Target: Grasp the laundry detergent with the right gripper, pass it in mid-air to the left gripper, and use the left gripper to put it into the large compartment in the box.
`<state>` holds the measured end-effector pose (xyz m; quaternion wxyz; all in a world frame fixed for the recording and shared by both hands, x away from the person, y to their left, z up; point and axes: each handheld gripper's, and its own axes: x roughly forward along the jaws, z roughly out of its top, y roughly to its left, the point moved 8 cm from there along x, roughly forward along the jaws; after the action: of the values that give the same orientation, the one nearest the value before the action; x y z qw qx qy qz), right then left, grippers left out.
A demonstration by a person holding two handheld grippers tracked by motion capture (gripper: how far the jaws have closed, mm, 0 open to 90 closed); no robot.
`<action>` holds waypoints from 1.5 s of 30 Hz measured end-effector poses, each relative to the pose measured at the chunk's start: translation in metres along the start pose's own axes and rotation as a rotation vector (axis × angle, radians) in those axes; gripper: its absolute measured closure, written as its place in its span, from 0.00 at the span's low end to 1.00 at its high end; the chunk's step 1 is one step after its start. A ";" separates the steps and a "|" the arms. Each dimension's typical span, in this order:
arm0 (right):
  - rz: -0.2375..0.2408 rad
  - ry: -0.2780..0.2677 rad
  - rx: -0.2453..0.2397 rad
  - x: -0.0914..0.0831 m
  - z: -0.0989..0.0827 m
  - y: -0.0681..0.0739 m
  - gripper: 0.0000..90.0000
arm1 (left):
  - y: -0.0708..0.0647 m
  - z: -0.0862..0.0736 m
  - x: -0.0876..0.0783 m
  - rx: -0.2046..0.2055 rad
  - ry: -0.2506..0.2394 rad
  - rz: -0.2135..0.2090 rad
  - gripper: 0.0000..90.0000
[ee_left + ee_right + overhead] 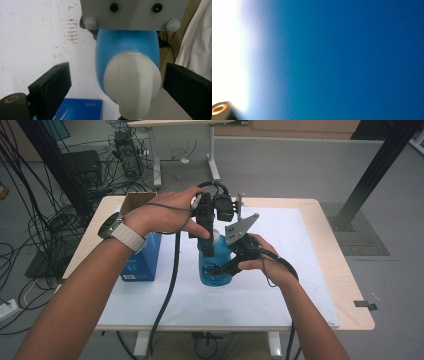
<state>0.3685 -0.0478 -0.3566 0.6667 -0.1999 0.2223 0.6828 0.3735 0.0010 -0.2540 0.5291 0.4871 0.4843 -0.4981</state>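
While right fingers (223,268) clamp bottle (216,262), left fingers (125,82) gape.

- High view: even, soft indoor light, no hard shadows; the white mat (280,270) reads bright w/o glare. Img low-res, slightly soft; mild bending of straight lines toward edges.
- Left gripper view: bright, flat light; white cap (132,82) of the blue bottle (127,45) near-blown, soft-focus. Black jaw edges fairly crisp.
- Right gripper view: fully out of focus, blue bottle surface a smooth blur; left strip overexposed to pure white, fading into blue.
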 end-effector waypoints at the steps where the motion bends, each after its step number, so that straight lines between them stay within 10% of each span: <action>1: 0.000 0.000 0.000 0.000 0.000 0.000 0.49 | 0.000 0.000 0.000 -0.001 -0.003 0.000 0.09; 45: 0.006 -0.006 -0.006 0.000 0.002 0.002 0.49 | 0.002 -0.003 0.003 -0.012 -0.007 0.005 0.10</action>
<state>0.3664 -0.0467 -0.3554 0.6646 -0.1990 0.2191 0.6861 0.3755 0.0043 -0.2566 0.5353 0.4834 0.4841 -0.4955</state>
